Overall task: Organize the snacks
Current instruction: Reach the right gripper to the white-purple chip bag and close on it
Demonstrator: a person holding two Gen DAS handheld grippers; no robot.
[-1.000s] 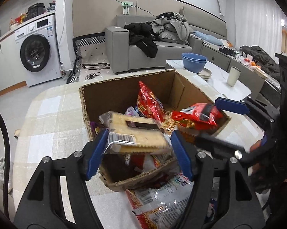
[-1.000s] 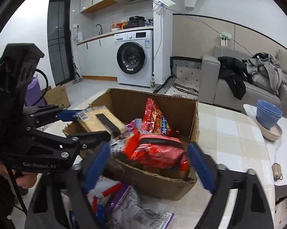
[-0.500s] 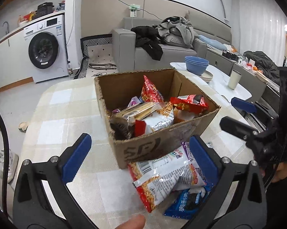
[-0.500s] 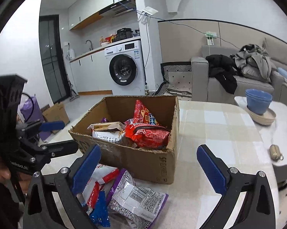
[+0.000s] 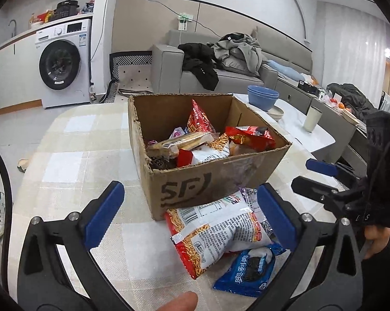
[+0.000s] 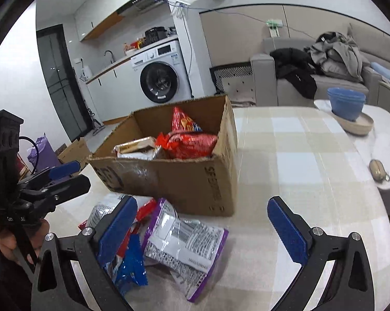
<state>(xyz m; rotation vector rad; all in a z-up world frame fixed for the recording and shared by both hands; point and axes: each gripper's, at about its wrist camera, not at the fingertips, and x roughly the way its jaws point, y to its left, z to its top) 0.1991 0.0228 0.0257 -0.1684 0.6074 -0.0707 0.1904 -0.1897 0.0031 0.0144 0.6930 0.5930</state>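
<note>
The checked table [image 5: 73, 160] is the largest surface, with bare cloth left of the cardboard box [image 5: 215, 181] and a broad bare stretch to the box's right in the right wrist view, running to the rounded table edge beside a white side table [image 6: 386, 140]. The box stands upright and open-topped near the table's middle, its torn rim ragged on the near left corner. Inside it lie red snack bags [image 5: 249, 134] and a flat cracker pack [image 5: 179, 142], all below or at rim height. 3 packets lie outside, against the box's near wall: a red-and-white noodle bag [image 5: 215, 230] touching the box, a blue cookie packet [image 5: 249, 269] partly under it, and a purple-edged packet [image 6: 184, 238] just beside them. The left gripper [image 5: 189, 217] hangs above the noodle bag, jaws wide and holding nothing. The right gripper [image 6: 202, 228] hangs over the purple-edged packet, jaws likewise wide and holding nothing.
</note>
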